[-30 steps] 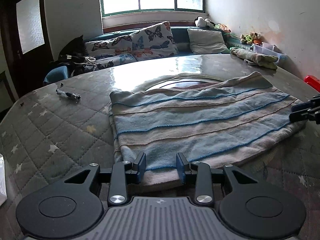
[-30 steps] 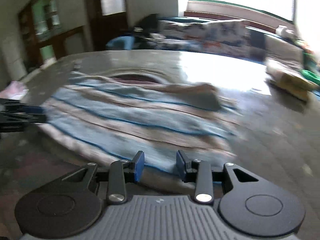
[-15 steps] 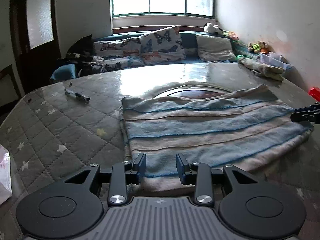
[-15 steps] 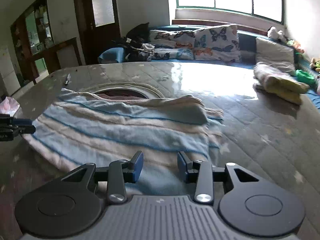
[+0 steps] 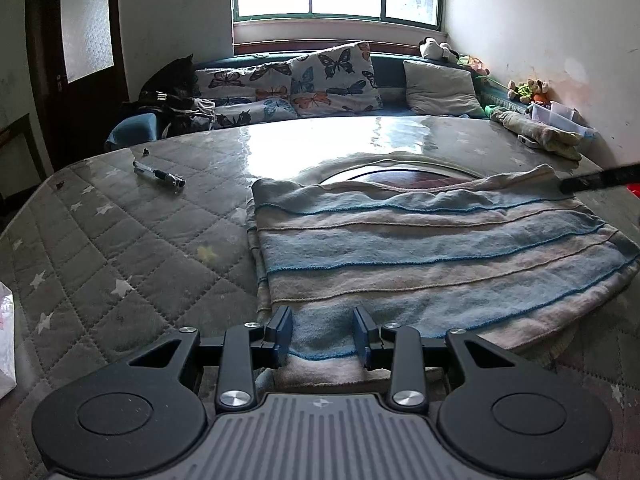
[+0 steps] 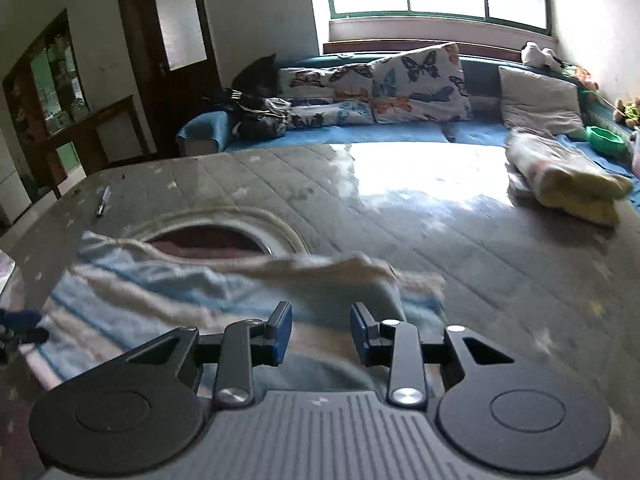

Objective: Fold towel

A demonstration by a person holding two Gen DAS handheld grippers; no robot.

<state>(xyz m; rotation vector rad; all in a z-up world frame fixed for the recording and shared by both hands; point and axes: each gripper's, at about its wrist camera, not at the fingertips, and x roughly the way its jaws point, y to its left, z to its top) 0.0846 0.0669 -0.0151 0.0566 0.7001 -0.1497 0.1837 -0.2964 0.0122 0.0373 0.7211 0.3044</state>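
Observation:
A blue and beige striped towel (image 5: 432,248) lies folded on the quilted table cover (image 5: 120,248). My left gripper (image 5: 322,336) hovers low over the towel's near left corner, its jaws apart, with cloth below them and nothing pinched. In the right wrist view the towel (image 6: 168,296) is blurred. My right gripper (image 6: 321,334) is over the towel's right end and its jaws are closing. Cloth shows in the gap, but the pads do not press on it. The right gripper's fingers (image 5: 596,180) show dark by the towel's far right corner.
A pen (image 5: 160,174) lies at the table's far left. A round opening (image 5: 400,176) in the cover sits just behind the towel. A folded yellowish cloth (image 6: 568,180) rests at the far right. A white bag (image 5: 6,340) is at the left edge. A sofa with cushions lies beyond.
In the left view the right gripper's fingers went from the towel's near right side to its far right corner. The right view slid along the towel's right end. The left gripper barely moved.

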